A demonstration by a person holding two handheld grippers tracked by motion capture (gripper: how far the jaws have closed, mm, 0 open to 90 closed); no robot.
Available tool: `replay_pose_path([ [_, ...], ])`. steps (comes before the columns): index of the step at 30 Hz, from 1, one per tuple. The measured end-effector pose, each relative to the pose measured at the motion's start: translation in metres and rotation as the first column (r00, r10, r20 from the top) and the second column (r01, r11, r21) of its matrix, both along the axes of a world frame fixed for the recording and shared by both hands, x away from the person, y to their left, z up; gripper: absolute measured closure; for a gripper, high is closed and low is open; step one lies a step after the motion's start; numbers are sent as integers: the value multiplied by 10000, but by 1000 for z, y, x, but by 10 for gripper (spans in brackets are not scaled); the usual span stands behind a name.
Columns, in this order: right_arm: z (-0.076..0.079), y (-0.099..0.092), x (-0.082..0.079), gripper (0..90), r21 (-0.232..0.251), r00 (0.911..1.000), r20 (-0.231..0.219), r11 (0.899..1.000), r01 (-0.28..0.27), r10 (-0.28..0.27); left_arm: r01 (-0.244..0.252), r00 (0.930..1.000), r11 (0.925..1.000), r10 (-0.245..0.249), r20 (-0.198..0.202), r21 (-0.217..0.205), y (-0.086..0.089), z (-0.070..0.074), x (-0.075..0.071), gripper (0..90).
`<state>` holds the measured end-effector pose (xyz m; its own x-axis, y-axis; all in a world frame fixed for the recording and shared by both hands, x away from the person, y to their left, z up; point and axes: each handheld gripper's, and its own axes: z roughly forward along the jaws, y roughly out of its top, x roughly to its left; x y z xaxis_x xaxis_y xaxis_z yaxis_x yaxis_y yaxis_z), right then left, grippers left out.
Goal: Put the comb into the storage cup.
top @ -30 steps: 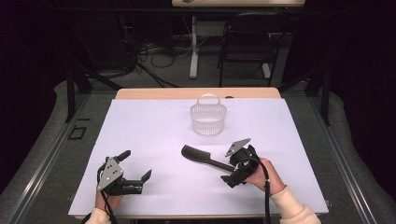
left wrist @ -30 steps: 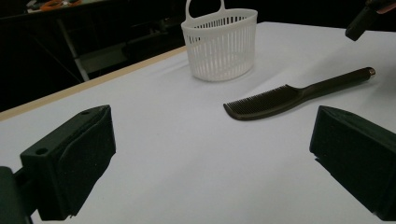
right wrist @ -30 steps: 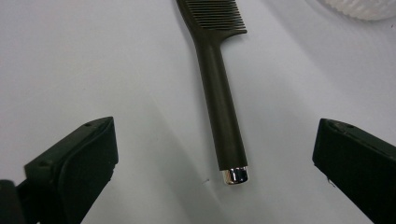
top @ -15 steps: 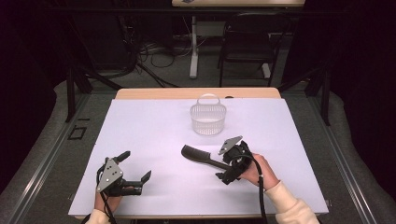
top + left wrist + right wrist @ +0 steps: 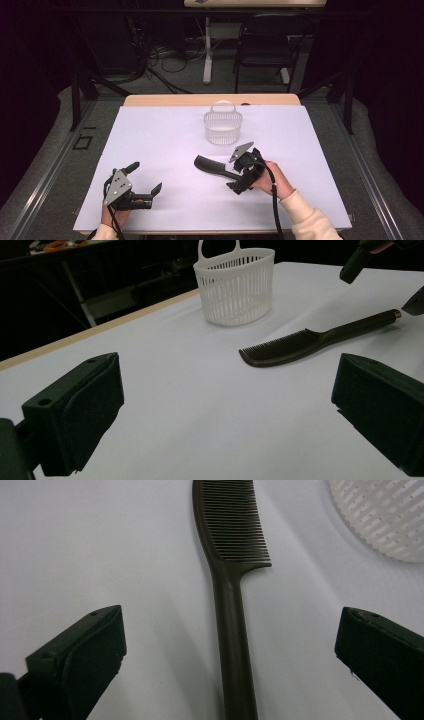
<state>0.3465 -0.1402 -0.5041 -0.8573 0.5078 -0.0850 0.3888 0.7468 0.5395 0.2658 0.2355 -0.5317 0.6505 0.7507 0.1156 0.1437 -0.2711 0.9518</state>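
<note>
While flat on the white table cover (image 5: 165, 135), lies near the middle of the table, toward the right: a dark comb (image 5: 212, 166), toothed end pointing left, round handle running right and toward the person. Straddled at the handle by the right gripper (image 5: 245, 172), jaws spread wide, one to each side, neither touching it. Seen along that gripper's own view as a handle running up the centre between two black pads (image 5: 95, 655), both well clear of the comb (image 5: 231, 580), teeth fanned at the top. Held from behind by the right hand (image 5: 272, 179), cream sleeve (image 5: 310, 220) and black cable trailing to the bottom edge.

Farther back on the table, beyond the comb: a white slatted basket (image 5: 223, 126) with a loop handle, standing upright, well apart from the comb. Caught again at the upper right corner of the right gripper view (image 5: 385, 515), and at the top of the left gripper view (image 5: 236, 285), behind the comb (image 5: 305, 340).

Resting low at the near left of the table: the left gripper (image 5: 145, 182), jaws released and wide apart, nothing between them, gripped by the left hand (image 5: 112, 216). Well apart from the comb and basket.

Behind the table: a dark room with a chair (image 5: 262, 40) and loose cables on the floor (image 5: 160, 57).
</note>
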Motion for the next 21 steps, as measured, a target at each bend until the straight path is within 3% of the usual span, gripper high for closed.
replay_pose_path([
  [10,-2,8,6,0,-62,10000,-39,9999,-79,79,-8,10000,10000,8,-26,12,-1,0,-1,2],
  [17,-3,11,8,1,-457,9995,-40,9984,-326,324,-57,10000,10000,57,-31,-5,0,0,0,3],
  [21,1,13,9,57,-684,9992,-76,9969,-392,388,-59,10000,10000,59,-43,17,0,-1,0,3],
])
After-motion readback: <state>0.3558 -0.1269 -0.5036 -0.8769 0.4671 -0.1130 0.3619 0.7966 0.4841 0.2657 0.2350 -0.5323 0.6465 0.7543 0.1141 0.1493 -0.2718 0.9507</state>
